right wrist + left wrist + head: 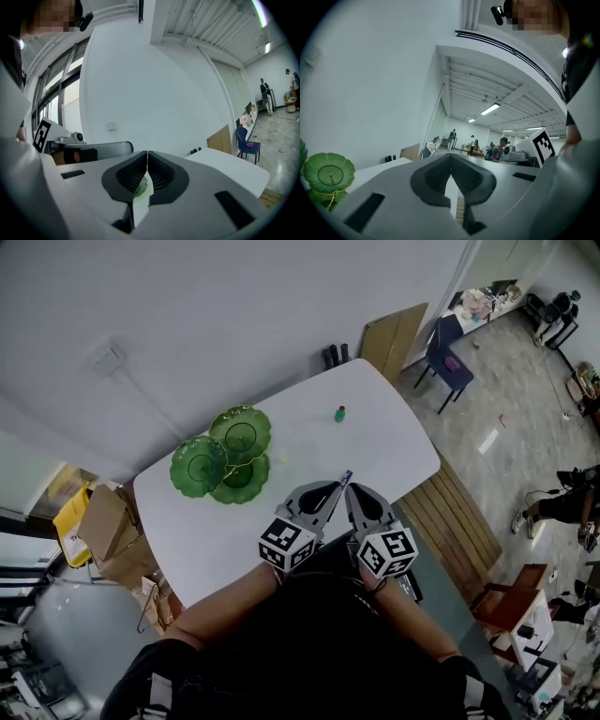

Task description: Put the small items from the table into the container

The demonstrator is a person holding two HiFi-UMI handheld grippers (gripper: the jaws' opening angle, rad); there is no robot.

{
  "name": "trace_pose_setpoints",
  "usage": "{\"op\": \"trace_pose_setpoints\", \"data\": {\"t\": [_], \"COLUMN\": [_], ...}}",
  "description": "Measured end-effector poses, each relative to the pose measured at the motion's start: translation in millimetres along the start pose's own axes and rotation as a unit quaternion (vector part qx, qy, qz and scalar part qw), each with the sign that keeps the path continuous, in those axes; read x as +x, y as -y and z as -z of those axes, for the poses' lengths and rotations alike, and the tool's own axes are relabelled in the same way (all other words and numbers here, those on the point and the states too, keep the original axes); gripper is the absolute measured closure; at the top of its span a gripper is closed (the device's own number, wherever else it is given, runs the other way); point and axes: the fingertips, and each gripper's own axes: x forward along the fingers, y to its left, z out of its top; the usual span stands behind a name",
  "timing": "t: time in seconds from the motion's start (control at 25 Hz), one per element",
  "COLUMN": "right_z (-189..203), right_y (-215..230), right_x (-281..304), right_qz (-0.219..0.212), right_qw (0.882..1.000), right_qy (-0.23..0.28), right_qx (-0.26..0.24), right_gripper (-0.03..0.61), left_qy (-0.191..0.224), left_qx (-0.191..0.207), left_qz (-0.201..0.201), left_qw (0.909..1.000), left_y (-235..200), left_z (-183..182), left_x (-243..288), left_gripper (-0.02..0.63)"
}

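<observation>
No legible text, brand, number or label in any of the three views. The only printed marks are black-and-white square marker patterns on the cube (287,544) of the left hand-held gripper (330,491) and the cube (387,553) of the right hand-held gripper (353,491). These are coded blocks with no characters. Signage in the room behind is too small to read.

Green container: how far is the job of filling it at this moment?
Done: nothing visible; the green container looks empty. In hand: the right gripper is shut, with a bit of green between its pads, perhaps an item. Left: one small green item stands on the table.
</observation>
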Motion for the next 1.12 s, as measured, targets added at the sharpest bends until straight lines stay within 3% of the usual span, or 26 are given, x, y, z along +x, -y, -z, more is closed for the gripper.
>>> {"op": "trace_pose_setpoints", "data": {"t": [0.44, 0.84, 1.12], "right_z": [11.1, 38.5, 88.9], "right_y": [20.0, 94.7, 129.7], "right_x": [36.0, 56.5, 77.4], "right_qz": [-0.012, 0.023, 0.026], "right_qw": [0.999, 0.995, 0.986], "right_qy": [-0.029, -0.081, -0.151], "right_qx": [0.015, 0.05, 0.066], "right_gripper": [0.561, 0.561, 0.545], "left_qy": [-0.021, -0.042, -0.073], "left_qx": [0.004, -0.001, -0.004], "left_qz": [-0.015, -0.011, 0.001], "left_qw": [0.9997, 0.999, 0.9973], "left_y": [-27.8, -50.1, -63.5], "left_z": [8.5, 21.8, 65.2], "left_x": [21.4, 74.2, 104.2], "left_gripper": [0.606, 0.606, 0.606]}}
